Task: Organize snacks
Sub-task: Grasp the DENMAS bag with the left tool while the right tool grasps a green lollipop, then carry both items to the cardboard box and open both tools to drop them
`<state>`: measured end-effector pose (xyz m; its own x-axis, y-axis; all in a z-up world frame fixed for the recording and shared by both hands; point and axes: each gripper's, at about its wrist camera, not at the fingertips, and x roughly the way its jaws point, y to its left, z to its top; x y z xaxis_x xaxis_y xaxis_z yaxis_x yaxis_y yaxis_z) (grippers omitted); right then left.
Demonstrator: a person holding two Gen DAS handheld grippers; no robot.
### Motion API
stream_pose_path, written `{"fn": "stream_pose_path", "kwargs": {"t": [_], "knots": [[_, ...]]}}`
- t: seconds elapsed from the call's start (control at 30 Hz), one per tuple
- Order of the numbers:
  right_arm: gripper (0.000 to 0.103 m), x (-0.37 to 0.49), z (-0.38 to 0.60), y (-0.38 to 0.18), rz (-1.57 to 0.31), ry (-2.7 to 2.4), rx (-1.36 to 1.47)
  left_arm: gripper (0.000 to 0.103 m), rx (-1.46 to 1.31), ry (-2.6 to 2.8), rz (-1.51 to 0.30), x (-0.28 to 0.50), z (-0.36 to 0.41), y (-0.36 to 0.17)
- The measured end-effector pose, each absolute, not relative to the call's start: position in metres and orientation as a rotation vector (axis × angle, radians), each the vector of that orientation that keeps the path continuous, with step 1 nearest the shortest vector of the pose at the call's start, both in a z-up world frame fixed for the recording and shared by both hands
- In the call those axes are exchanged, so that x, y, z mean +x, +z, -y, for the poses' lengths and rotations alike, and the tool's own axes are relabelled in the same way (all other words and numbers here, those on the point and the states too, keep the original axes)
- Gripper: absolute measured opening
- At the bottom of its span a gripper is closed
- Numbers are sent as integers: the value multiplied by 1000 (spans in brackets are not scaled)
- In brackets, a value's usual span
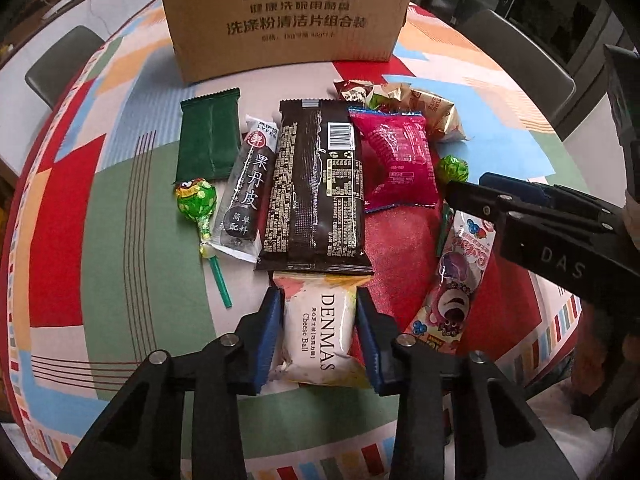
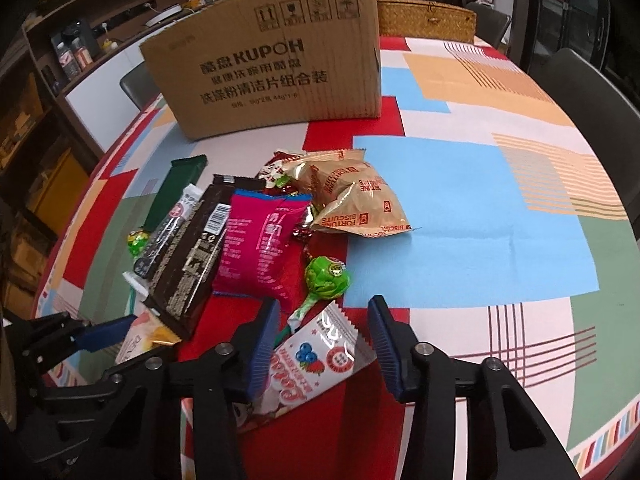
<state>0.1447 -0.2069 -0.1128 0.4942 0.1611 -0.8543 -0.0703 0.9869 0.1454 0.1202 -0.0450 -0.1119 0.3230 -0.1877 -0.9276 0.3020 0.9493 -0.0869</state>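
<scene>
Two snack packets (image 1: 318,332) (image 2: 316,354) between tongs (image 1: 318,320) (image 2: 324,336).

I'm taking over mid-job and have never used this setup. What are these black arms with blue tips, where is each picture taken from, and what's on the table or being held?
They are two hand-held claws, one in each of a person's hands, each carrying a camera that looks along its fingers.

The left view shows the left claw around a white Denmas cheese ball pack, its blue pads at the pack's sides. The right view shows the right claw straddling a pink strawberry-and-blueberry snack pack; a gap shows beside one pad, so it is not gripped yet.

Both packs lie on the patterned tablecloth. Also there: a dark chocolate bar, a magenta pouch, green lollipops, gold biscuit packs and a cardboard box.
</scene>
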Motion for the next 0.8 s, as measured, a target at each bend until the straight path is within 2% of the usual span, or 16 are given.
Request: {"fn": "stream_pose_path", "kwargs": {"t": [0.33,0.43,0.8], "knots": [[36,159,206,-121,-1063,140,86,34,106,-329,-1209,128,45,-116],[29,162,205,-121,-1062,141,79,33,101,-332,-1207,127,45,-115],[27,151,198,-103,-1003,148,48,32,87,-322,-1111,115,39,-93]]}}
